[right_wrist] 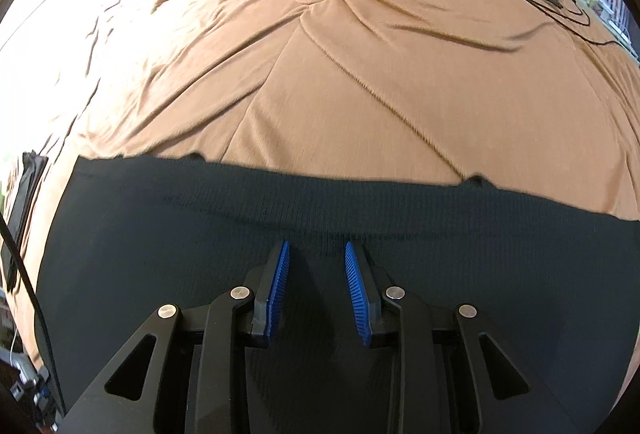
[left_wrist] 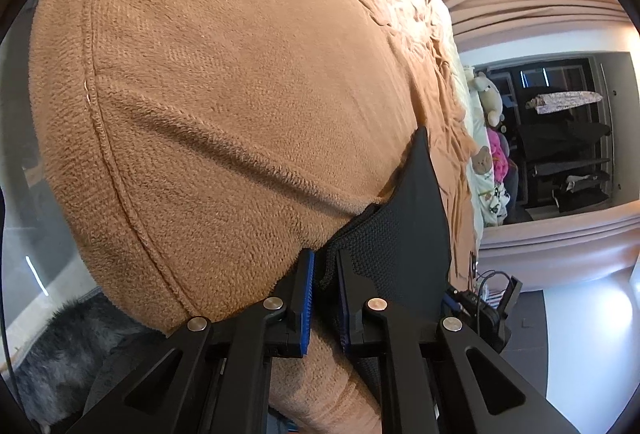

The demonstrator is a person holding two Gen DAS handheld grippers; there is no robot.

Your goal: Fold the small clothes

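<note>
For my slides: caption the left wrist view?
Left tongs shut on black garment over brown blanket.

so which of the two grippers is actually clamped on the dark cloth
The left gripper: its blue pads pinch an edge of the dark cloth. The right gripper hovers over the cloth with its pads apart and nothing between them.

Left wrist cam: rolled sideways, very close over the brown blanket, room at 3 o'clock. Right wrist cam: steep down-look, close, bed stretching toward 12. Both share the blanket and black garment.
</note>
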